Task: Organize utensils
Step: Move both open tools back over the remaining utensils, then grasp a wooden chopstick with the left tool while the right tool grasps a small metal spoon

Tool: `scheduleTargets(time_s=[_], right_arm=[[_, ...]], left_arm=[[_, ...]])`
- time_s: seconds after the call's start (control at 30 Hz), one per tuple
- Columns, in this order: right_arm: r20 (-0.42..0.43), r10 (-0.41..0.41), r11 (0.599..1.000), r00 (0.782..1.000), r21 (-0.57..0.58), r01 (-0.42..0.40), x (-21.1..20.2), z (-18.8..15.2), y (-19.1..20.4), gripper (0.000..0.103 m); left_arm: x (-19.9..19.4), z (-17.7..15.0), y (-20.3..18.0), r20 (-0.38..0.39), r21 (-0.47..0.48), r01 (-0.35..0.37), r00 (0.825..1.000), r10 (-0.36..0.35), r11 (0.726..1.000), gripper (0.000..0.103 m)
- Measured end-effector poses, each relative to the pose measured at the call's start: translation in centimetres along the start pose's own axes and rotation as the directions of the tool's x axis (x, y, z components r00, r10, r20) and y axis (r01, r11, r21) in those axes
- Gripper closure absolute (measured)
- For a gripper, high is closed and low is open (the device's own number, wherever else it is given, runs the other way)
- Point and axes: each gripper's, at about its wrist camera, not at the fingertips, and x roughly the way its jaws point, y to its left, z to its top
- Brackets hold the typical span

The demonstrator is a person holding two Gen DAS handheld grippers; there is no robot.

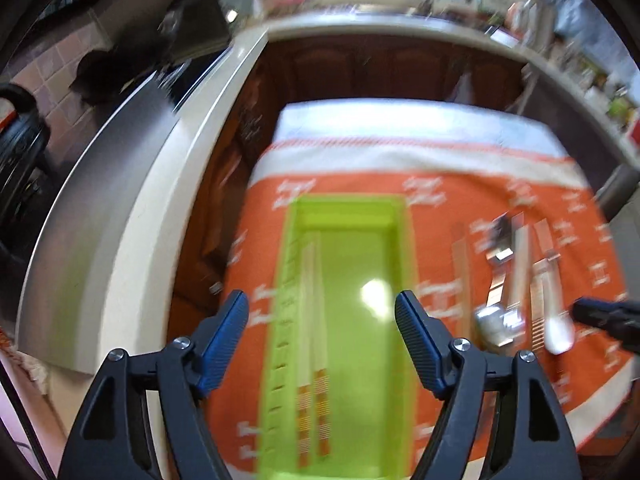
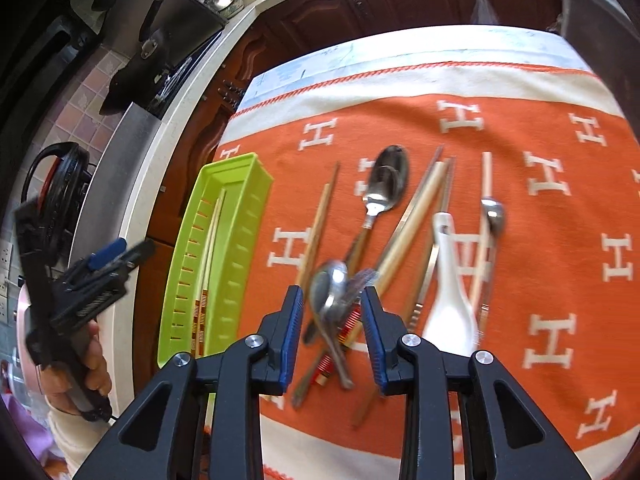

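Utensils lie in a crossed heap on the orange cloth over your table, just beside the green tray, which already carries one pair of chopsticks. Your left tool hangs wide open and empty above the tray. Your right tool hangs above the heap, jaws apart, gripping nothing. Because the spoon and neighbours overlap, closing here could pinch two pieces, or drag the rest askew.
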Motion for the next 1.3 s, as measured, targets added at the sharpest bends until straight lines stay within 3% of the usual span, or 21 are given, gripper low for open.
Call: scheduleTargets(time_s=[0.07, 0.13, 0.3, 0.33, 0.4, 0.6, 0.8, 1.07, 1.3], right_arm=[[0.023, -0.011, 1.0, 1.0, 0.02, 0.011, -1.0, -0.4, -1.2, 0.073], [0.047, -0.036, 0.999, 0.998, 0.036, 0.034, -1.7, -0.7, -2.3, 0.073], [0.116, -0.12, 0.993, 0.986, 0.015, 0.119, -3.1, -1.3, -4.8, 0.073], [0.119, -0.135, 0.991, 0.984, 0.011, 0.135, -3.2, -1.4, -5.2, 0.073], [0.113, -0.148, 0.989, 0.983, 0.02, 0.147, -3.4, -1.6, -6.5, 0.073], [0.075, -0.164, 0.986, 0.984, 0.025, 0.163, -2.1, -2.5, -8.9, 0.073], [0.039, -0.14, 0.989, 0.989, 0.045, 0.139, -0.1, -3.2, -10.8, 0.073], [0.03, -0.128, 0.991, 0.991, 0.04, 0.127, 0.9, -3.1, -11.5, 0.073], [0.019, -0.123, 0.992, 0.992, 0.028, 0.122, 1.7, -2.9, -11.4, 0.073]], left_arm=[[-0.9, -0.1, -1.8, 0.036, 0.008, 0.058, 0.998, -0.058, 0.998, 0.026], [-1.2, -0.3, -3.8, 0.026, 0.024, 0.124, 0.992, -0.125, 0.992, 0.026], [1.0, -1.1, -7.6, -0.097, 0.008, 0.228, 0.969, -0.226, 0.974, 0.028], [1.6, -1.4, -8.2, -0.116, 0.008, 0.233, 0.966, -0.23, 0.973, 0.032], [2.8, -1.9, -9.0, -0.149, 0.024, 0.234, 0.962, -0.228, 0.972, 0.054], [6.5, -3.1, -10.2, -0.23, 0.032, 0.241, 0.946, -0.227, 0.97, 0.083], [9.1, -3.4, -10.9, -0.271, 0.066, 0.221, 0.942, -0.195, 0.973, 0.089], [10.9, -4.0, -10.7, -0.317, 0.071, 0.212, 0.931, -0.18, 0.975, 0.09], [11.2, -4.0, -10.5, -0.306, 0.068, 0.234, 0.93, -0.203, 0.97, 0.09]])
